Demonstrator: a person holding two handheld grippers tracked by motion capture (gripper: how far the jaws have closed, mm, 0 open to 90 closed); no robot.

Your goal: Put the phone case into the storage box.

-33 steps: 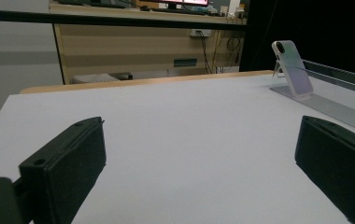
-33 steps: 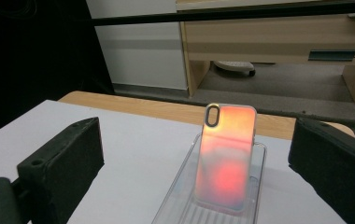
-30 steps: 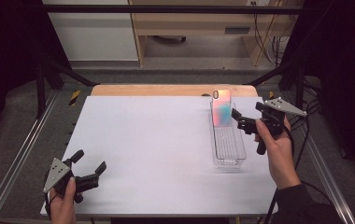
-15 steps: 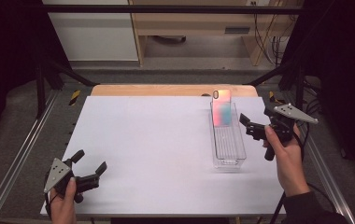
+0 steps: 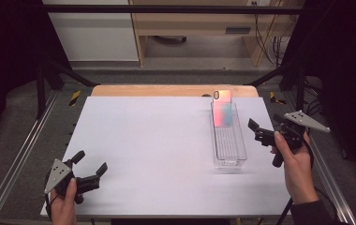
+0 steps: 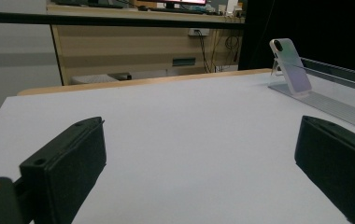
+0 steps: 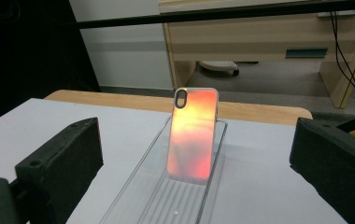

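A phone case (image 5: 223, 108) with an iridescent pink-orange back stands upright, leaning against the far end of a clear plastic tray (image 5: 230, 164) on the right of the white table (image 5: 157, 140). My right gripper (image 5: 256, 131) hovers open just right of the tray, with nothing between its jaws. Its own view looks along the tray (image 7: 138, 186) at the phone case (image 7: 192, 135), which stands well ahead of the jaws. My left gripper (image 5: 91, 161) is open near the table's front left corner, far from the tray. In its view the phone case (image 6: 291, 70) shows far off at the right.
A wooden strip (image 5: 166, 90) borders the table's far edge. Metal rails (image 5: 21, 154) run along both sides. A wooden desk and cables (image 5: 270, 47) stand beyond the table.
My right gripper has drawn away from the tray, moving right and toward the near side, still open. The left gripper has stayed in place.
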